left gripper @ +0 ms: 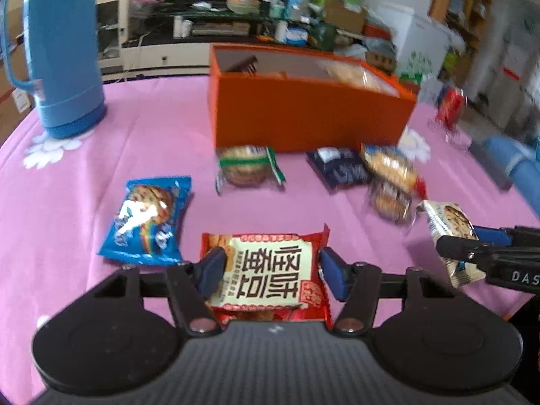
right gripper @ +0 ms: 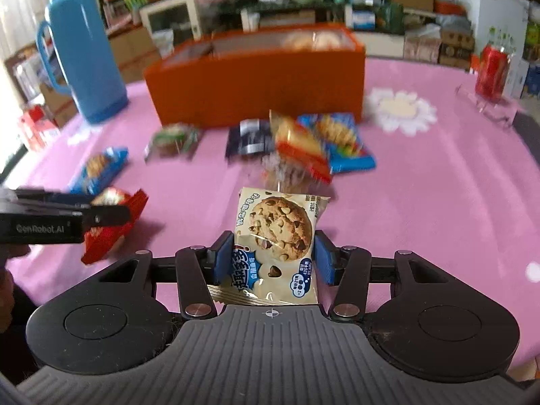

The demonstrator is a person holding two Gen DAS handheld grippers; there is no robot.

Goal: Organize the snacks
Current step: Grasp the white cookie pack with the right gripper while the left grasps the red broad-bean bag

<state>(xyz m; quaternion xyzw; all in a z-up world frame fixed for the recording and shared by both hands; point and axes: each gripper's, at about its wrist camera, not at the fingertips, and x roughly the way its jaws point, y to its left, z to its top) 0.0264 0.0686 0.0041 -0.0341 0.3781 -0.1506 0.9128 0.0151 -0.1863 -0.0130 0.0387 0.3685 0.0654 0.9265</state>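
My left gripper (left gripper: 270, 270) is shut on a red and cream snack packet (left gripper: 266, 273) and holds it just above the pink tablecloth; it also shows in the right wrist view (right gripper: 111, 226). My right gripper (right gripper: 274, 258) is shut on a cream chocolate-chip cookie packet (right gripper: 280, 239), also seen in the left wrist view (left gripper: 450, 233). An open orange box (left gripper: 303, 111) with some snacks inside stands behind. Loose on the cloth lie a blue cookie packet (left gripper: 148, 216), a green-edged packet (left gripper: 246, 167), a dark navy packet (left gripper: 341, 168) and a heap of orange and clear packets (left gripper: 388, 175).
A tall blue thermos jug (left gripper: 64, 54) stands at the far left of the table. A red can (right gripper: 491, 71) stands at the far right. White flower prints (right gripper: 400, 108) mark the pink cloth (left gripper: 67, 185). Cluttered shelves and cartons fill the room behind.
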